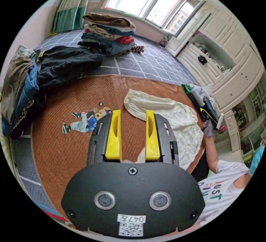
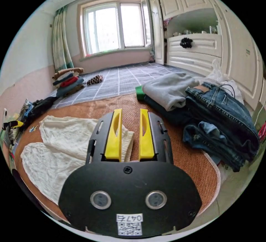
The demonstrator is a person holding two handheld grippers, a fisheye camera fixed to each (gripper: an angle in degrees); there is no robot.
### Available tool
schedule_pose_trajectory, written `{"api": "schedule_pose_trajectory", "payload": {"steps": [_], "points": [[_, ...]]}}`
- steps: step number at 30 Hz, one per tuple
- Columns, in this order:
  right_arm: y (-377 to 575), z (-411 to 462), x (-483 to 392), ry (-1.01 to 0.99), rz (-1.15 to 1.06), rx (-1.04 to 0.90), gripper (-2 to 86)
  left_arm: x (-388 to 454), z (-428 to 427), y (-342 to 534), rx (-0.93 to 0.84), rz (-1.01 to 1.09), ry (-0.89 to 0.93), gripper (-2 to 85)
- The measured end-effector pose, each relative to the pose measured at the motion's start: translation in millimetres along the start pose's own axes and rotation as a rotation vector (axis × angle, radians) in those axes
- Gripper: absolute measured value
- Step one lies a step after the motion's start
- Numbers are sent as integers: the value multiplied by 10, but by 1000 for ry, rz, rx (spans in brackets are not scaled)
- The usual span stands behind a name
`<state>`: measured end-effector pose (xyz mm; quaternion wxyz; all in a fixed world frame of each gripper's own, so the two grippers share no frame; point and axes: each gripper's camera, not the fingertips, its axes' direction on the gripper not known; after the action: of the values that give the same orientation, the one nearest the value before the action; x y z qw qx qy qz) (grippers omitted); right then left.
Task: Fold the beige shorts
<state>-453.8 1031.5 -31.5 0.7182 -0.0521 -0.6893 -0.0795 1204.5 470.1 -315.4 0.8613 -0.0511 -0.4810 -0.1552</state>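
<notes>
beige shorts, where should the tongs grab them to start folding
Probably at the gathered waistband of the beige shorts, which lie flat on the woven mat. That thick edge sits just in front of the open right tongs, so come in low from that side and pinch the band.

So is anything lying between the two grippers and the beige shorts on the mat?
Nothing visible does. The beige shorts lie flat on the woven mat, with the left gripper and right gripper open just above them. The clothes piles sit off to the sides.
</notes>
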Motion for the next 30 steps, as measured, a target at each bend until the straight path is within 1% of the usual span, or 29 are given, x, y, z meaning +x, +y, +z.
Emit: {"api": "schedule_pose_trajectory", "payload": {"steps": [1,2,3,4,5,6,7,8,9,10,11,13,15,17,20,23,25,28,30], "points": [[-38,-115,-67,-18,-33,30,31,178,-225,422,40,47,31,99],[-121,-303,-243,-74,-119,54,19,266,-319,641,61,68,41,91],[-197,-447,-461,-149,-220,32,15,428,-456,1089,95,98,54,71],[-227,-514,-584,-189,-276,18,12,539,-514,1496,108,98,57,57],[-280,-652,-835,-267,-382,-8,11,575,-513,1683,107,89,56,54],[-332,-795,-1071,-348,-469,-39,11,617,-457,2017,86,59,57,54],[-348,-871,-1179,-393,-504,-53,11,620,-347,2304,52,16,59,58],[-346,-1031,-1373,-479,-569,-70,11,608,-280,2432,35,-12,58,65],[-313,-1181,-1536,-533,-620,-88,12,562,-140,2661,11,-73,60,79],[-287,-1250,-1609,-544,-647,-102,12,492,0,2856,5,-137,77,100],[-221,-1374,-1736,-527,-703,-139,13,447,67,2944,8,-174,89,110],[-110,-1506,-1851,-425,-769,-199,15,270,291,3257,79,-297,154,126],[-26,-1577,-1873,-335,-796,-299,21,199,455,3433,115,-357,172,131],[-1,-1605,-1901,-303,-813,-366,26,181,619,3579,134,-398,170,131],[14,-1621,-2098,-227,-886,-427,39,191,827,3797,174,-453,172,121],[-35,-1605,-2448,-144,-996,-434,46,259,985,3927,183,-451,166,88],[-116,-1617,-2691,-110,-1073,-409,47,322,1143,4012,172,-428,182,5],[-254,-1558,-3079,-60,-1221,-419,44,381,1224,4165,206,-420,194,-6],[-286,-1452,-3330,-17,-1339,-477,40,383,1200,4281,248,-434,185,-8]]}}
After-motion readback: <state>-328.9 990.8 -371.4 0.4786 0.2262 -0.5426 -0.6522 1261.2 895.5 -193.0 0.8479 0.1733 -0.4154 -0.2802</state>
